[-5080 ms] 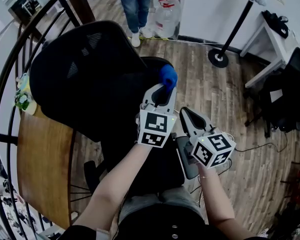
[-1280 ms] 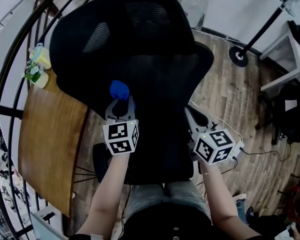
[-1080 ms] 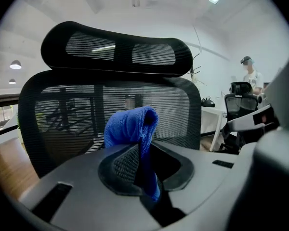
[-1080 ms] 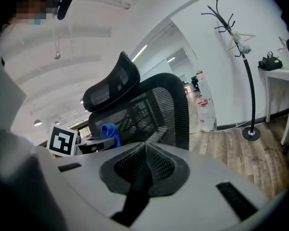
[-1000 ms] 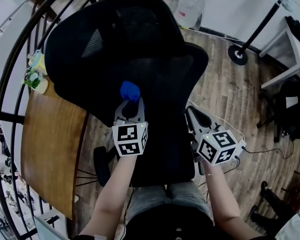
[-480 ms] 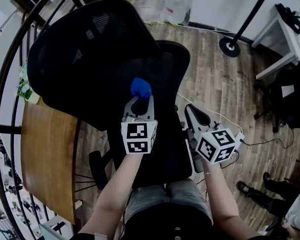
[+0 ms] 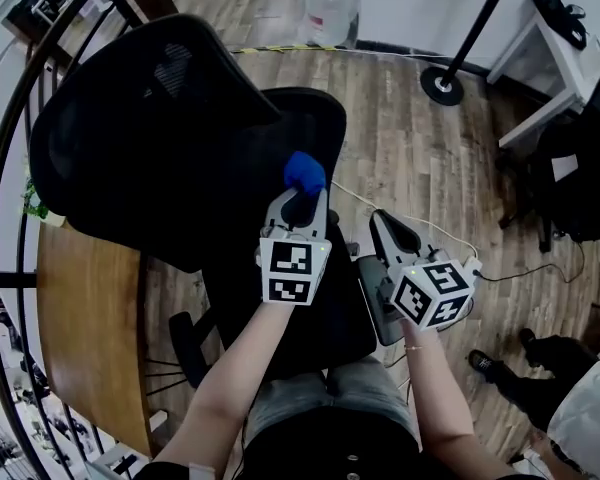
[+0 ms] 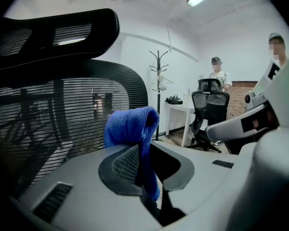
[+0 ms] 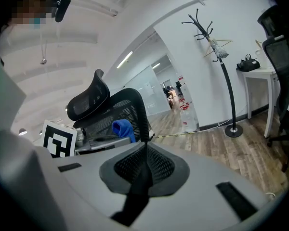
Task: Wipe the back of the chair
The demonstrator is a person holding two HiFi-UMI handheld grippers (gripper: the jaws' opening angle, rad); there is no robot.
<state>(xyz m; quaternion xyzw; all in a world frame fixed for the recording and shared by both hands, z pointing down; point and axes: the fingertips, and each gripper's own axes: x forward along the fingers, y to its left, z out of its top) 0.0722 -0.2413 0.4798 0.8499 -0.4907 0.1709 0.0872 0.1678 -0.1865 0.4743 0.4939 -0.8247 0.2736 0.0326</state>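
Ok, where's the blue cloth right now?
The blue cloth sits mid head view, pinched in the left tongs, just right of the black chair back.

A wood-plank floor (image 7: 420,158) fills the room, with a coat stand's round base (image 7: 441,85), a white desk (image 7: 545,53) and a clear water jug (image 7: 329,3) near the far wall. At the left, a wooden tabletop (image 7: 85,338) sits beside a black railing (image 7: 5,280). A pale cable (image 7: 425,230) trails across the floor, and a person's shoes (image 7: 483,361) show at lower right.
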